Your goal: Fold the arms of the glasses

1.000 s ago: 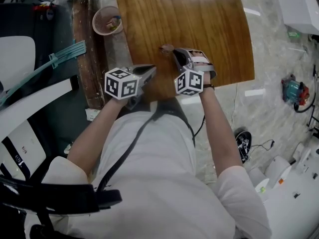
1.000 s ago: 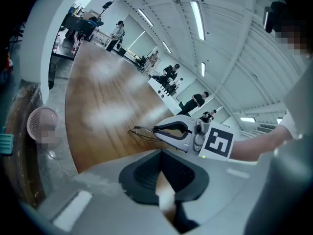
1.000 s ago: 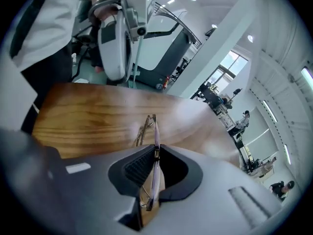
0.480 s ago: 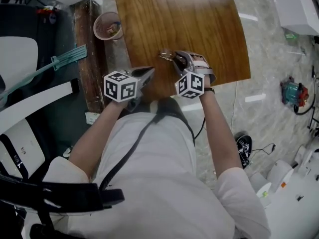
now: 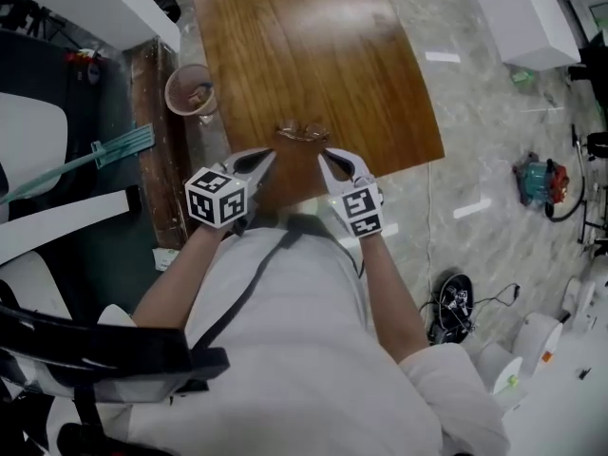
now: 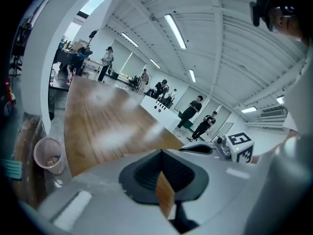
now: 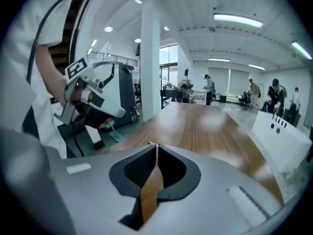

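On the near part of the tabletop (image 5: 304,46), close to its near edge, the glasses (image 5: 302,132) lie flat and free of any grip. They sit just beyond the two grippers and roughly midway between them.

Left gripper (image 5: 269,154): fingers (image 6: 146,168) pressed together, nothing between them. It is held near the glasses on their left, not touching them.

Right gripper (image 5: 325,157): fingers (image 7: 168,168) have just been closing and now meet at the tips, with nothing between them. It is held near the glasses on their right, also clear of them.

Neither gripper view shows the glasses; both look over bare wood toward the far end of the tabletop. A pink bin (image 5: 190,91) stands on the floor to the left, well apart from the work.

Assessment: the glasses make a small, compact outline in the head view, which suggests the arms are already turned in. They are too small there to confirm it. With both grippers empty and off the glasses, the moment reads as a pause after a fold or between two folds.

Next move, if an arm proves unfolded: part one pair of fingers, steady the frame front, then use the other gripper to push the loose arm inward at its hinge. The frame is light and likely to slide on the smooth wood.
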Demonstrator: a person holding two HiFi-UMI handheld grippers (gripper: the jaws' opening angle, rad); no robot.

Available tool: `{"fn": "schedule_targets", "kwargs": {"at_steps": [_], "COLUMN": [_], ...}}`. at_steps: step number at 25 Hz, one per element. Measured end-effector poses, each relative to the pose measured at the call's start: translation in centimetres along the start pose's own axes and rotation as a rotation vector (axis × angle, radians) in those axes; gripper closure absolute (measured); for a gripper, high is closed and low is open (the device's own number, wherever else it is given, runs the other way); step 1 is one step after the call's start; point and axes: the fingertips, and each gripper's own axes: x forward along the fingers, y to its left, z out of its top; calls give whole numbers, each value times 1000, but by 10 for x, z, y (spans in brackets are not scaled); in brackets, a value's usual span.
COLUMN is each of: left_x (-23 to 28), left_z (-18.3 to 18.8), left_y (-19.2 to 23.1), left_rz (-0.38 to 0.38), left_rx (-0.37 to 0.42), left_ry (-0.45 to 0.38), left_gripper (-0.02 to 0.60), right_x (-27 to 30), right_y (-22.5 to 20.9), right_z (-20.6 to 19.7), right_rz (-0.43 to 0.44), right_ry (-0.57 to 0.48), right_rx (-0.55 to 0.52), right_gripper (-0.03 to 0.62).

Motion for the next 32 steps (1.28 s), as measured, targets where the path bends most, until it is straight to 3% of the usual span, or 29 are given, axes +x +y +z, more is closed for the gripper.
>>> {"fn": "schedule_targets", "kwargs": {"at_steps": [3, 8, 32], "left_x": [-6, -20, -30], "left_z": [16, 33, 36], "left_y": [-15, -31, -40], "left_rz": [0, 17, 37], "left_rx": [75, 138, 148], "left_ry": [-34, -90, -116], "left_gripper": [575, 577, 577], "right_x": [-24, -56, -76], "right_y": [11, 37, 37], "right_z": [5, 18, 32], "right_rz": [14, 60, 101], "right_ry": [-45, -91, -114], "right_rx": [117, 184, 177], "right_gripper": [571, 571, 585]}}
